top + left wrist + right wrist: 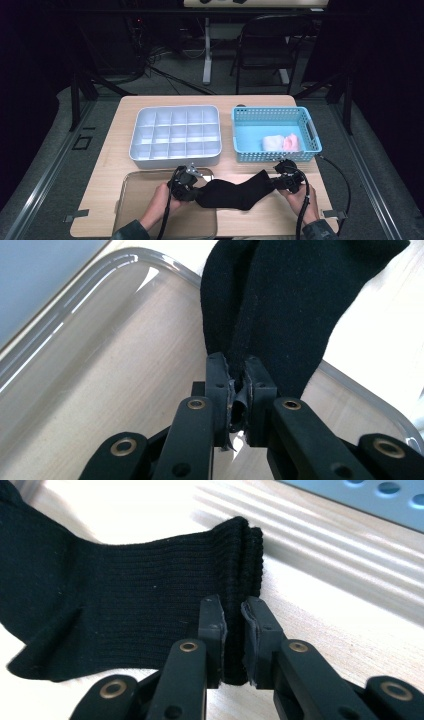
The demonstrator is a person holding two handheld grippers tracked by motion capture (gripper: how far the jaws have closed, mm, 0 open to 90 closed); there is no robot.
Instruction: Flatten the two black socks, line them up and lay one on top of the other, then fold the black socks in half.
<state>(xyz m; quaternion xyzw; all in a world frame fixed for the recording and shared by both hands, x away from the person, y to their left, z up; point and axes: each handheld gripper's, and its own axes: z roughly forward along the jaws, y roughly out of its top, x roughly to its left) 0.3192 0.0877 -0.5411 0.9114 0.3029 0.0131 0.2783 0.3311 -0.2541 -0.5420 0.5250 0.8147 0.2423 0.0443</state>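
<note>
We see a black sock (235, 193) stretched between the two hand-held grippers, low over the front of the tabletop (105, 165). The left hand-held gripper (192, 194) is clamped on one end of it; in the left gripper view the pads (218, 385) are pinched nearly together with a thin fold of the black fabric (280, 310) caught between them. That end sits over the right edge of a shallow metal tray (145, 185) at the front left of the tabletop; the tray rim (105, 270) curves past in the left gripper view.

The right hand-held gripper (276, 183) is closed on the other end, the ribbed cuff. In the right gripper view the cuff edge (240, 570) runs straight up between the pads (212, 625), which press on it from both sides, and the rest of the sock spreads off to the left over the wood.

Behind the sock, a white compartment organiser (176, 135) sits just beyond the tray, its cells empty as far as we can tell. To its right a blue perforated basket (276, 134) holds a white and a pink bundle (282, 142) of soft stuff. The right hand-held gripper sits just in front of the basket; its holed wall (380, 500) shows at the top of the right gripper view. Both forearms come in from the bottom edge.
</note>
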